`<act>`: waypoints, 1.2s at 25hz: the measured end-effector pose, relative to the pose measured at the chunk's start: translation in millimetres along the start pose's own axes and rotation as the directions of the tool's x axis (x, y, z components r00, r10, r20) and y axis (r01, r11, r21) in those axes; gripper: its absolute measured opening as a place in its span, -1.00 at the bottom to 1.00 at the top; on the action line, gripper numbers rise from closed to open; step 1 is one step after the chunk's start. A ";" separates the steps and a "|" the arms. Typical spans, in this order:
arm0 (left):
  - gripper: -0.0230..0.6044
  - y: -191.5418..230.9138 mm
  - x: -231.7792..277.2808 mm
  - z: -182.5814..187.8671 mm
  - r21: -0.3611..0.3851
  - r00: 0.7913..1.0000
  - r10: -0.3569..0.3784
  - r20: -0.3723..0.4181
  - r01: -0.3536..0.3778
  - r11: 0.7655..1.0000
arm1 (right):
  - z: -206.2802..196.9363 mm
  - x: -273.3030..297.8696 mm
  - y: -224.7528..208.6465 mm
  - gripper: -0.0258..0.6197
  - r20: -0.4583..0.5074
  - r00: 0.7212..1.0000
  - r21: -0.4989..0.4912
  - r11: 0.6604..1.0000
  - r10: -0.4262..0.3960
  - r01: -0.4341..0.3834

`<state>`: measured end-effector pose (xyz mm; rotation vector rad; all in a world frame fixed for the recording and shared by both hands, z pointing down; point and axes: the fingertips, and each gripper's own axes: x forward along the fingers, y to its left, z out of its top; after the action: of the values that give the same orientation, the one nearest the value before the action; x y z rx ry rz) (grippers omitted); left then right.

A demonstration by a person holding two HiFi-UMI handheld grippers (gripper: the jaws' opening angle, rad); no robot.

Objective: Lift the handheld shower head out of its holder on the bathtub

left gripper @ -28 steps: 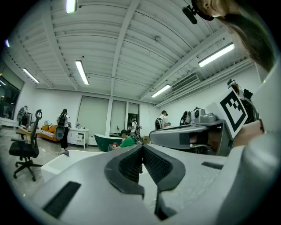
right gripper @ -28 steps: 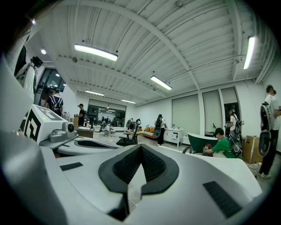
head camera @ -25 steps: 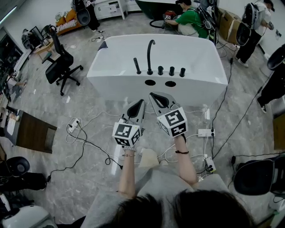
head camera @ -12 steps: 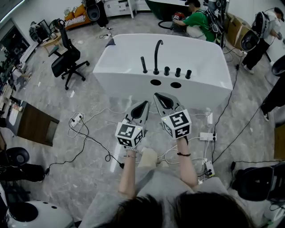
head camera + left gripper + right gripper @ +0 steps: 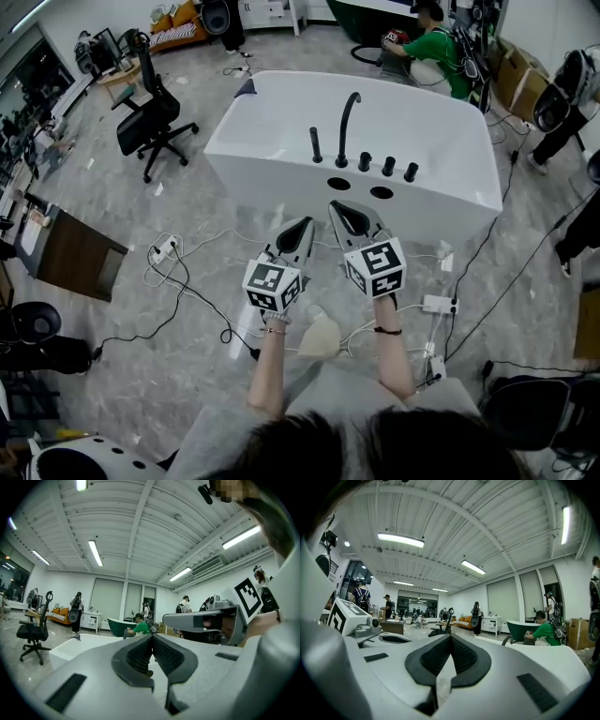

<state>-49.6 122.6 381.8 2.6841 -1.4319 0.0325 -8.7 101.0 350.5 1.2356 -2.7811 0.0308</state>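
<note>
A white bathtub (image 5: 441,192) stands ahead on the grey floor. On its near deck the handheld shower head (image 5: 316,145) stands upright as a short black rod in its holder, left of the tall curved black spout (image 5: 347,122) and three black knobs (image 5: 387,167). My left gripper (image 5: 302,223) and right gripper (image 5: 339,206) are held side by side short of the tub's near wall, pointing at it, both shut and empty. In the left gripper view the left gripper's (image 5: 152,635) pads meet. The right gripper's (image 5: 450,637) pads also meet in its own view.
Cables and power strips (image 5: 164,251) lie on the floor between me and the tub, with another strip (image 5: 437,304) at the right. A black office chair (image 5: 155,117) stands left of the tub. A person in green (image 5: 448,56) crouches behind it.
The tub has come closer and sits lower in the head view. Both grippers have moved forward toward it together, still shut.
</note>
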 end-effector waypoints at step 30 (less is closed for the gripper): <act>-0.91 119.3 135.1 11.5 -0.032 0.999 -0.035 -0.002 0.035 0.999 | -11.3 149.8 -108.3 -0.92 -0.076 0.997 0.025 1.000 -0.002 0.004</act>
<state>-73.5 -56.2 388.4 2.6818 -1.3719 0.0098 -27.4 -81.8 374.1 1.2174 -2.7225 0.1106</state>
